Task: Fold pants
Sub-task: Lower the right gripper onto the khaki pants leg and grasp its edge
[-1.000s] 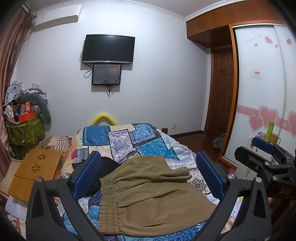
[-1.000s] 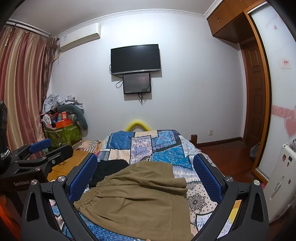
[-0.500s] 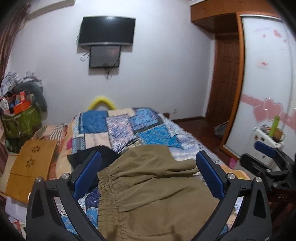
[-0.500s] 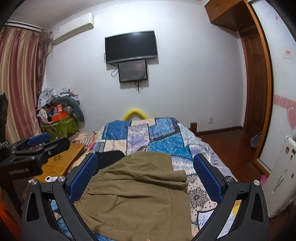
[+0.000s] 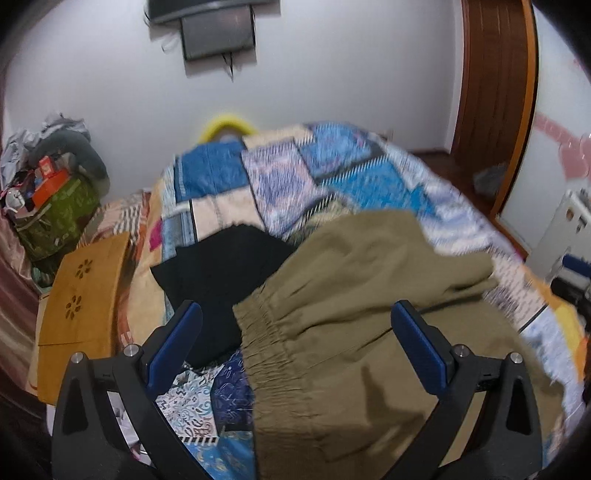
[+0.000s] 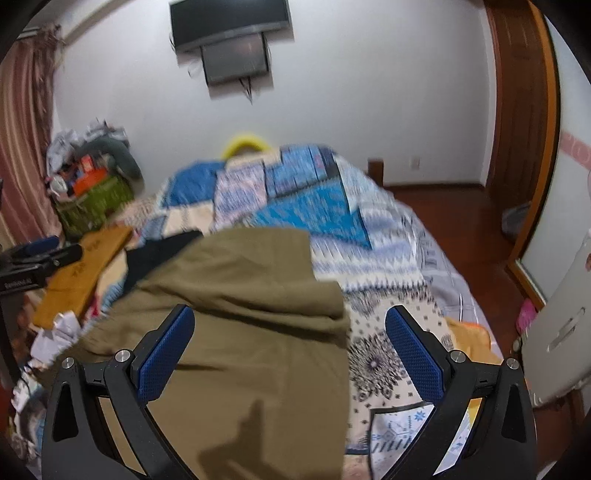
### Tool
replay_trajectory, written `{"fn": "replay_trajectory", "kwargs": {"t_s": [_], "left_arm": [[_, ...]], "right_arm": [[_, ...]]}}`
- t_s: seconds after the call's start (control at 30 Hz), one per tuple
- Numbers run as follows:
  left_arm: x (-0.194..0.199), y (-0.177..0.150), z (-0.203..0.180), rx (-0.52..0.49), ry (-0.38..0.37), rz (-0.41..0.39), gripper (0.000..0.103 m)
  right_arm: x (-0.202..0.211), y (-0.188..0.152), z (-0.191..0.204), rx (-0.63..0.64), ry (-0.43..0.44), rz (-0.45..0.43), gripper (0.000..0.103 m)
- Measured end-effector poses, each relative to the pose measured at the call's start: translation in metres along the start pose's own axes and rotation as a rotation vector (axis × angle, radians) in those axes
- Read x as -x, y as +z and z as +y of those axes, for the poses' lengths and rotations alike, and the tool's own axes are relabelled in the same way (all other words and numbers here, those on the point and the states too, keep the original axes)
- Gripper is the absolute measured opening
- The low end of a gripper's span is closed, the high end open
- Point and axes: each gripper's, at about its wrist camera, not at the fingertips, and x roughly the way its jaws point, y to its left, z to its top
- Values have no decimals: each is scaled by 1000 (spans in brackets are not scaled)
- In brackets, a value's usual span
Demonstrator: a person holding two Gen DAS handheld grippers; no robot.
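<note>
Both grippers have been tipped down and brought in closer over the last second, so the TV is now cut off at 12 o'clock and the pants fill way more of each view.

Pants are seen lying on the bed, olive-khaki, partly folded over. In the left view the elastic waistband is found at about 8 o'clock of the cloth, running down toward 6. In the right view a doubled-over edge is seen across the middle, with the right side of the pants ending around 3 o'clock on the quilt.

Left gripper is held spread wide over the waistband area, nothing pinched. Right gripper is also spread wide, nothing pinched, and its shadow is thrown on the cloth at 6 o'clock.

A black garment is tucked partly under the pants at 10 o'clock. Everything sits on a patchwork quilt, pretty blurred. A wooden board is seen at 9 o'clock of the bed, a cluttered green bag beyond it, and a TV up on the wall.
</note>
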Motion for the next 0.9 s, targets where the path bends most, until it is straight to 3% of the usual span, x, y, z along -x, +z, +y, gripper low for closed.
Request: {"fn": "replay_trajectory", "kwargs": {"t_s": [0.2,0.47,0.5,0.63,0.73,0.83,0.9], "left_arm": [[-55,-11,24,8,20,142,103],[-94,-37,35,20,-92,340,96],[-98,-41,36,24,-109,360,95],[-108,-52,38,58,-188,402,95],[-109,-53,42,92,-236,408,87],[-108,-53,40,66,-216,397,81],[-105,-51,37,25,-188,380,77]], "right_arm": [[-53,-6,-24,-4,38,195,83],[-99,-22,-41,-58,132,383,56],[-103,-24,-41,-62,152,392,50],[-108,-25,-44,-104,197,396,45],[-107,-26,-45,-113,224,399,37],[-104,-29,-42,-92,209,391,27],[-112,-29,-42,-63,154,397,6]]}}
